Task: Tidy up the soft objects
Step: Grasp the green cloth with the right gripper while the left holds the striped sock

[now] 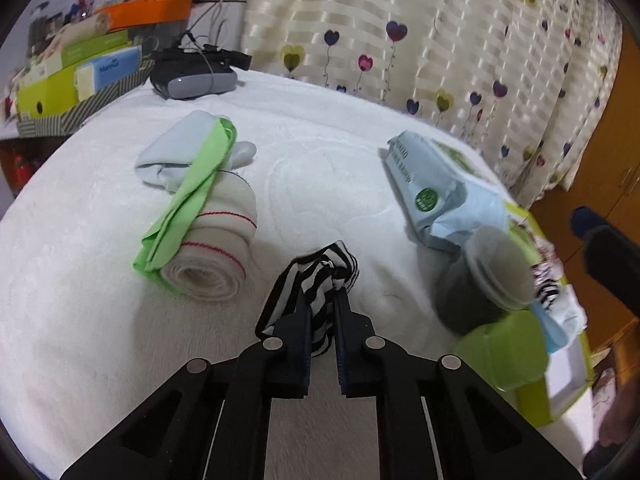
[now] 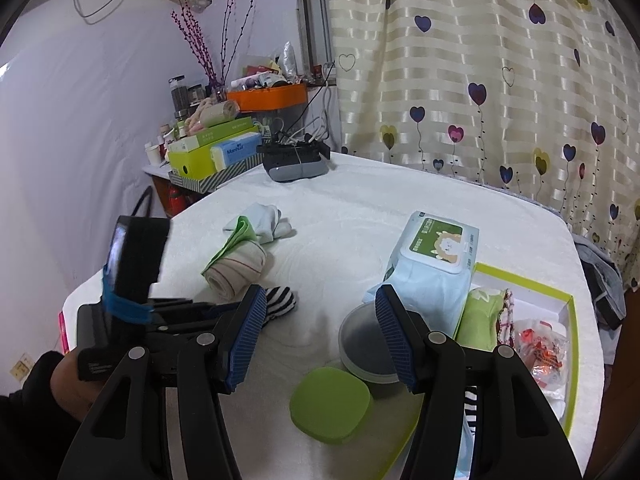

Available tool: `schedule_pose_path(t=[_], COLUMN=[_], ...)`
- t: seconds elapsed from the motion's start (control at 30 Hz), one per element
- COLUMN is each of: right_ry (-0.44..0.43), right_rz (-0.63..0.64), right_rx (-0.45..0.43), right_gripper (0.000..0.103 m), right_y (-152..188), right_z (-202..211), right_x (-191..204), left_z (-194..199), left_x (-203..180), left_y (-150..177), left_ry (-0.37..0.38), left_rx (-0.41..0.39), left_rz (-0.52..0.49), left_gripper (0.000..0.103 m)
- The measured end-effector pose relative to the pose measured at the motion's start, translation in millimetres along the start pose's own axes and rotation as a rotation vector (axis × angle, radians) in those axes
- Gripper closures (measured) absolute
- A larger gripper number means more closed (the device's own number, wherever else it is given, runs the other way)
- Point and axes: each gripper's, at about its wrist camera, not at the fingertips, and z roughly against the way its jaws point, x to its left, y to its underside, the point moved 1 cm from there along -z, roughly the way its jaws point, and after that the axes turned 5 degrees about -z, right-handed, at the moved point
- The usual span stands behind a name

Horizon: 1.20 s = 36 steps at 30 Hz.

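Peeking past the right gripper (image 2: 320, 336), whose jaws were spread wide and held nothing, the round container (image 2: 366, 350) was half hidden. Left of that container, the left gripper (image 1: 322, 306) pinched the striped sock (image 1: 320, 276) over the white tablecloth (image 1: 80, 320); the wipes pack (image 2: 434, 256) sat behind.

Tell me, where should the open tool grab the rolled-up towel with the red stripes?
Probably across the middle of the striped towel roll, coming from above. It lies on its side, so its round flanks fit between the fingers. Avoid the green cloth draped along it. The right tool is open.
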Motion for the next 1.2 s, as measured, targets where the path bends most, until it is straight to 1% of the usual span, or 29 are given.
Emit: schedule_pose_path(t=[0.13,0.33,0.57,0.9,1.07,1.2], right_ry=[-0.001,-0.022,-0.055,-0.104,-0.097,-0.078], right_rz=[0.005,0.018,0.044,0.073,0.092,0.081], right_rx=[0.000,0.010,0.053,0.126,0.162,0.196], right_gripper=[0.045,0.045,0.045,0.045,0.045,0.045], right_y=[-2.7,-6.0,-10.7,-19.4,-23.1,-27.4], right_z=[-0.8,-10.7,-35.6,-88.0,-119.8,-148.9], right_x=[2.9,20.2,43.2,82.3,96.7,102.7], left_z=[23.8,53.6,72.5,87.7,88.0,90.5], left_x=[3.9,16.3,43.0,93.2,112.5,121.5], left_y=[6.1,15.7,21.3,29.2,31.9,35.0], left_ry=[0.035,0.018,-0.001,-0.051,-0.064,-0.066], left_rx=[-0.038,-0.078,-0.119,-0.158,-0.156,-0.161], left_rz=[0.025,0.049,0.102,0.194,0.223,0.235], left_gripper=[0.094,0.094,0.094,0.094,0.094,0.094])
